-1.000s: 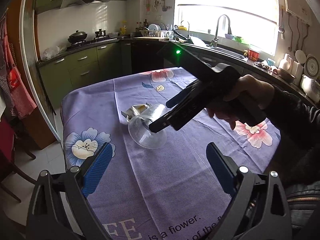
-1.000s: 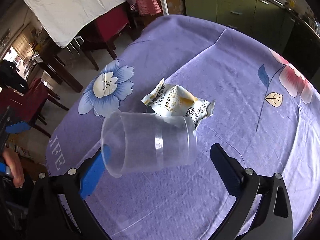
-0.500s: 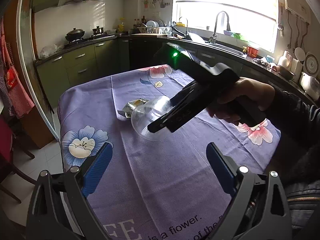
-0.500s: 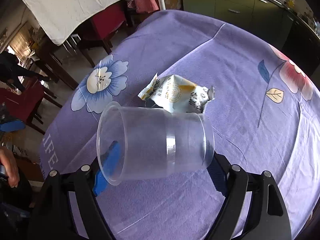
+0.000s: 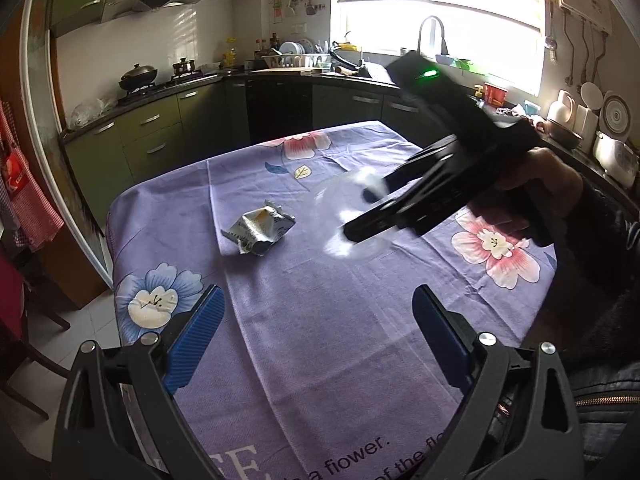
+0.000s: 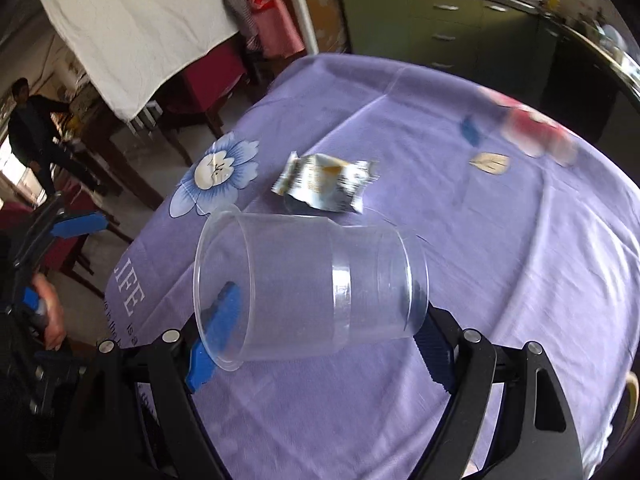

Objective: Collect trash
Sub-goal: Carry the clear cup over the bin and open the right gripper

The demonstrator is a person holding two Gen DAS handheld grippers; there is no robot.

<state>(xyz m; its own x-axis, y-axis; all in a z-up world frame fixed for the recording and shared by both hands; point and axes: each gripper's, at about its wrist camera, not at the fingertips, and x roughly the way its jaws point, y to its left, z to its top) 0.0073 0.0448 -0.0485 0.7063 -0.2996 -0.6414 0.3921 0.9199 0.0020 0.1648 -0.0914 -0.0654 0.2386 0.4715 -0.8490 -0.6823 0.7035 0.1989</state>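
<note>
Right gripper (image 6: 316, 336) carrying clear plastic cup (image 6: 308, 288) sideways, off the purple floral tablecloth (image 6: 500, 260).
Jaws clamp cup end to end, one pad inside the mouth; keep squeeze light, thin wall likely buckles. Left gripper (image 5: 320, 340) spread, empty. Crumpled silver snack wrapper (image 6: 324, 186) beyond, on cloth, still to collect.

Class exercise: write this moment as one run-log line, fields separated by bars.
right tool: shut on clear plastic cup, lifted sideways | left tool: open, empty | crumpled wrapper: on purple tablecloth, uncollected
</note>
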